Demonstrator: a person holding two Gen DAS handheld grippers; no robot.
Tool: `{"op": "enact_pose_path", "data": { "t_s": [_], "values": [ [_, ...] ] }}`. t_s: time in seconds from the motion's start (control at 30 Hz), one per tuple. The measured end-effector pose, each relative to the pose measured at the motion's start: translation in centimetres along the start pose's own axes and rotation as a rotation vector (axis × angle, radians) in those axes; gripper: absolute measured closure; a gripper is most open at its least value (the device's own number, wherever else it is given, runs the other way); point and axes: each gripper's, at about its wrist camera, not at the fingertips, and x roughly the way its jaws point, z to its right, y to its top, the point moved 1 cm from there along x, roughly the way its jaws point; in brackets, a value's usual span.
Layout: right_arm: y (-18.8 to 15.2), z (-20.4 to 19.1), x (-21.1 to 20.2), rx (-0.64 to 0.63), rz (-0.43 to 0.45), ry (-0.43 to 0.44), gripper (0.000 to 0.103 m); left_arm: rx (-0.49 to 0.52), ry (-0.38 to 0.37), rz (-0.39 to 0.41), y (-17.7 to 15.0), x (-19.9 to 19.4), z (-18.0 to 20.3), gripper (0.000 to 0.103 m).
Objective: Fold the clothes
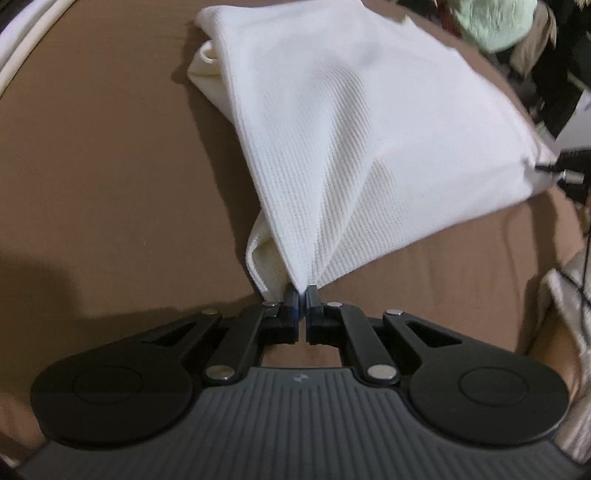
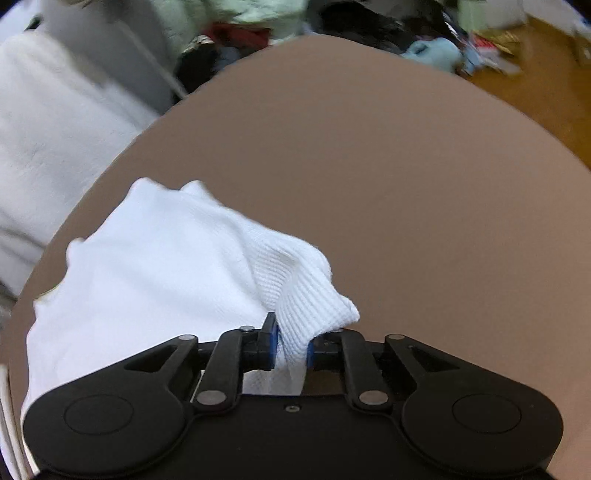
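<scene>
A white ribbed garment (image 1: pixel 332 129) lies folded over on a brown tabletop (image 1: pixel 92 166). My left gripper (image 1: pixel 302 291) is shut on its near corner, and the cloth fans out from the pads in tight pleats. At the right edge of the left wrist view, the right gripper (image 1: pixel 546 168) pinches another corner and holds that edge taut. In the right wrist view the right gripper (image 2: pixel 291 332) is shut on a bunched fold of the garment (image 2: pixel 166 266), which spreads away to the left over the tabletop (image 2: pixel 406 184).
White bedding or fabric (image 2: pixel 55 129) lies beyond the table's left edge. A pale green garment (image 1: pixel 491 26) and a heap of mixed clothes (image 2: pixel 436 51) sit past the far edge, with wooden floor (image 2: pixel 535 85) at the right.
</scene>
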Motion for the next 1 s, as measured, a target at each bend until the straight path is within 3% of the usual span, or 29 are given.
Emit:
{"op": "enact_pose_path", "data": {
  "t_s": [0.1,0.13,0.17,0.2,0.23,0.3,0.4,0.5,0.57,0.6,0.67,0.8,0.9,1.0],
  "values": [
    [0.0,0.0,-0.8,-0.011,0.035,-0.011,0.087,0.004,-0.012,0.033,0.5,-1.5,-0.3,0.094],
    [-0.1,-0.1,-1.1,-0.017,0.049,-0.023,0.083,-0.012,-0.026,0.051,0.7,-2.1,-0.7,0.086],
    [-0.2,-0.1,-1.6,-0.024,0.07,-0.061,0.069,-0.032,-0.042,0.071,1.0,-2.7,-1.2,0.081],
    [-0.4,-0.2,-2.3,-0.03,0.113,-0.106,0.057,-0.05,-0.055,0.1,1.1,-3.3,-1.7,0.07],
    [-0.6,-0.6,-3.4,-0.044,0.179,-0.135,0.057,-0.068,-0.063,0.127,1.3,-3.6,-2.1,0.061],
    [-1.1,-1.5,-5.6,-0.075,0.306,-0.171,0.057,-0.107,-0.077,0.161,2.0,-3.9,-2.8,0.055],
    [-2.8,-3.4,-8.1,-0.177,0.405,0.018,0.052,-0.158,-0.094,0.151,4.6,-3.0,-3.6,0.048],
    [-5.2,-5.9,-9.3,-0.33,0.359,0.226,0.052,-0.148,-0.085,0.166,7.6,-0.9,-3.2,0.047],
    [-7.5,-8.6,-9.8,-0.465,0.298,0.343,0.052,-0.116,-0.105,0.166,8.7,0.1,-3.1,0.088],
    [-8.8,-10.0,-9.8,-0.53,0.266,0.39,0.052,-0.105,-0.126,0.182,8.8,0.1,-3.0,0.097],
    [-11.2,-12.6,-9.8,-0.65,0.199,0.481,0.049,-0.103,-0.181,0.231,8.5,-0.5,-3.0,0.097],
    [-15.1,-16.8,-9.7,-0.739,0.047,0.663,0.044,-0.148,-0.292,0.303,7.9,-2.5,-3.6,0.097],
    [-14.6,-21.1,-7.4,-0.722,-0.049,0.697,0.04,-0.157,-0.289,0.296,7.7,-2.2,-4.3,0.096],
    [-14.8,-26.0,-4.8,-0.734,-0.144,0.671,0.038,-0.163,-0.252,0.216,7.3,-0.6,-4.4,0.095]
  ]
}}
